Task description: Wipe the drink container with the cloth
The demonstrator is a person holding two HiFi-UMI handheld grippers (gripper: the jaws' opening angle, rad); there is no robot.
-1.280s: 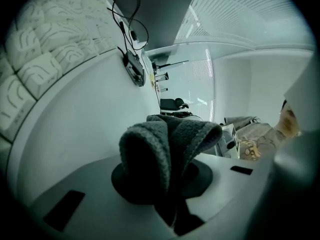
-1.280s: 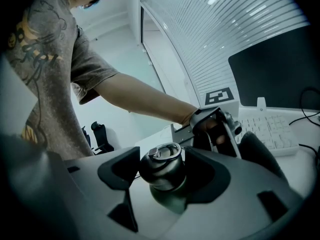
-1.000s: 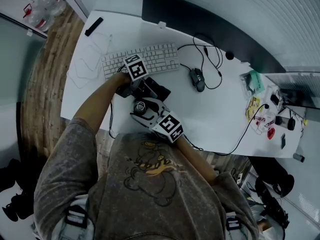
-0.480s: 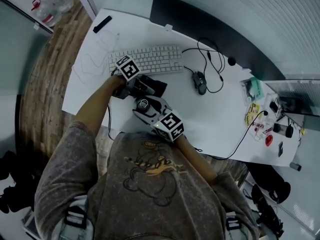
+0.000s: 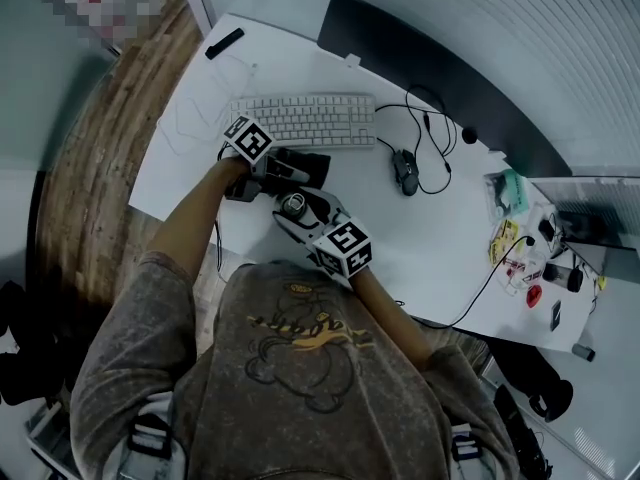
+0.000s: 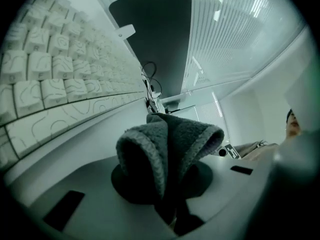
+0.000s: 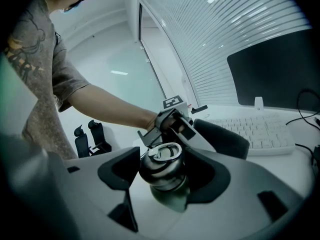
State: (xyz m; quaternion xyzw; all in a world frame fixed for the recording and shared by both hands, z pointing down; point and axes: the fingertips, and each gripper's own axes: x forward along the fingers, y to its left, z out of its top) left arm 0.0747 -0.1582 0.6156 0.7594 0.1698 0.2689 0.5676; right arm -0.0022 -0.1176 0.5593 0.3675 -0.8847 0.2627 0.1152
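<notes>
cloth and drink container held side by side at the desk

the white desk [image 5: 190, 163] carried a dark monitor [image 5: 440, 78] and a white keyboard [image 5: 305, 120]. in front of the keyboard, the right gripper [image 7: 165, 176] was clamped around the steel drink container [image 5: 292, 205], near the desk's front edge. the left gripper [image 6: 167, 189] was pinched on a folded grey cloth [image 6: 170, 144], just beside the container; whether they touched could not be told.

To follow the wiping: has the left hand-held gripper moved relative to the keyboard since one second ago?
Yes. In the head view the left hand-held gripper has shifted left along the keyboard, toward its left corner.
</notes>
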